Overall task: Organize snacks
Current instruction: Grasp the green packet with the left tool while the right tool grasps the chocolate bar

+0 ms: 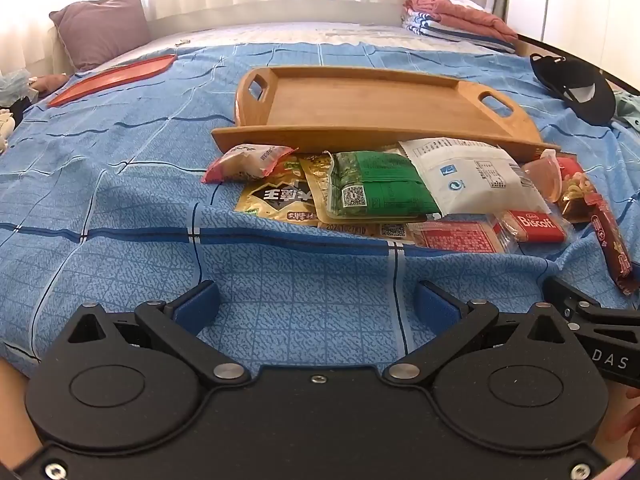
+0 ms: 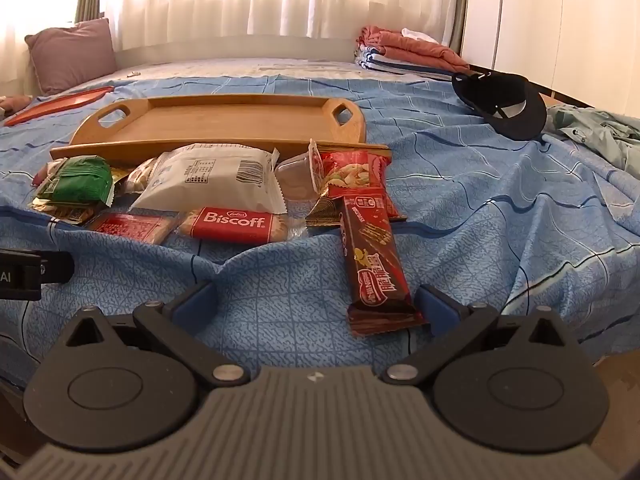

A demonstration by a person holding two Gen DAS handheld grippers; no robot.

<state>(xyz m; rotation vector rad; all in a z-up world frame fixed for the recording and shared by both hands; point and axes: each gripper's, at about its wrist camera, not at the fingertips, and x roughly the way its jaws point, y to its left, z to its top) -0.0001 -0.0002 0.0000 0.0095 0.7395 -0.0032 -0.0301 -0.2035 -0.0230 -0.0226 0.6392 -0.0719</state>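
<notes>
Both tools, left tool (image 1: 316, 300) and right tool (image 2: 316, 300), gape wide and empty over the bed (image 1: 120, 200), snacks (image 1: 380, 192) heaped at twelve o'clock before the wooden tray (image 1: 360, 100), while only the right view shows the chocolate bar (image 2: 376, 264) whole, perhaps touching its right finger.

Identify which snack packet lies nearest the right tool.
The long brown chocolate bar packet; its end reaches between the open right tool's fingers, while the others lie by the tray.
</notes>
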